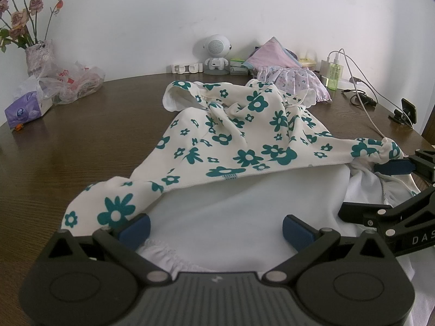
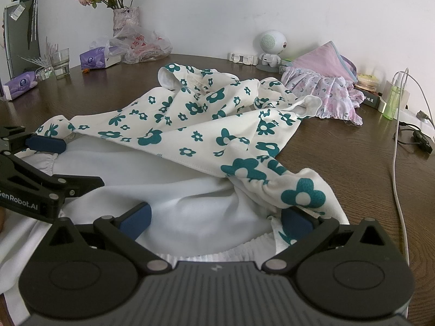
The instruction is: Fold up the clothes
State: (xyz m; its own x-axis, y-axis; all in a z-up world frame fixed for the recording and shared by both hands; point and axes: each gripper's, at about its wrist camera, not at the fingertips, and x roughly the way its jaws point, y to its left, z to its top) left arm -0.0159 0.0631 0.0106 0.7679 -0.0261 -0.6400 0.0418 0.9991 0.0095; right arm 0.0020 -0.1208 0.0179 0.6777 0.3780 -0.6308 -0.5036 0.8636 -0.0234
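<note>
Left gripper (image 1: 216,226): jaws wide, white lining between the pads, floral hem draped over its left pad (image 1: 136,226). Right gripper (image 2: 216,221): jaws wide, gathered hem bunched over its right pad (image 2: 295,221). Dress (image 1: 239,133) lies on the table (image 1: 95,125), spreading ahead of both jaws. Pink clothes (image 2: 326,87) lie beyond it.

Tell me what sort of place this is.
Probably a lived-in room at home, with a wooden table against a white wall. It holds a vase of dried roses, tissue packs, a small robot-shaped speaker and unfolded clothes.
</note>
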